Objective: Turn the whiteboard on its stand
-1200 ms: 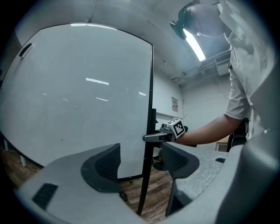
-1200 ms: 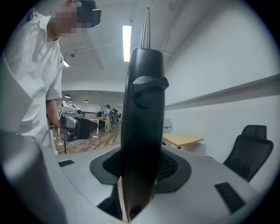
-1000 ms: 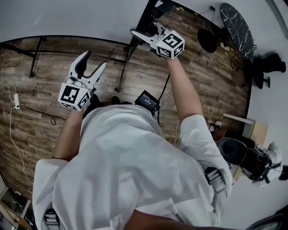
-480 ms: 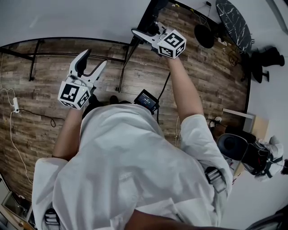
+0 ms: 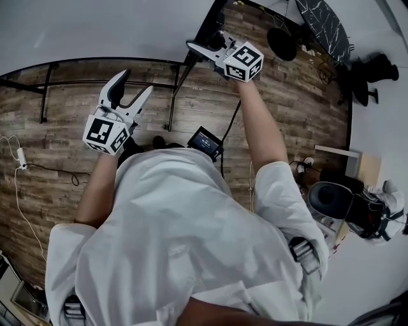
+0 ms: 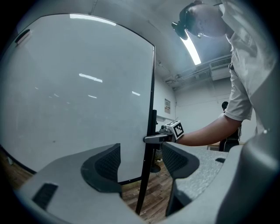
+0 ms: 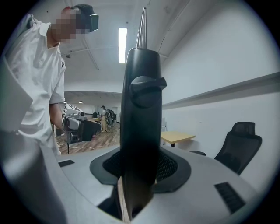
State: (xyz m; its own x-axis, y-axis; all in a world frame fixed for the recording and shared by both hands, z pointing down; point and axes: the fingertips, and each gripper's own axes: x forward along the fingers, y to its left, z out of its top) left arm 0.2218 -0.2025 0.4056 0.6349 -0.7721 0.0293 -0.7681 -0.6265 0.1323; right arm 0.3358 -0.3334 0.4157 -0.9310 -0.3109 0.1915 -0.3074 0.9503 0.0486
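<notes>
Nothing much moved: right tongs (image 5: 203,48) stay clenched on whiteboard (image 6: 78,87) edge, left tongs (image 5: 134,83) released alongside; turning hardly started.

In the head view the whiteboard (image 5: 95,28)'s left end sits slightly lower, the round table (image 5: 322,19) higher.

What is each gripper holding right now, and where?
Right gripper is clamped on the dark upright at the whiteboard's side edge, below a knob. Left gripper is open, holding nothing.
</notes>
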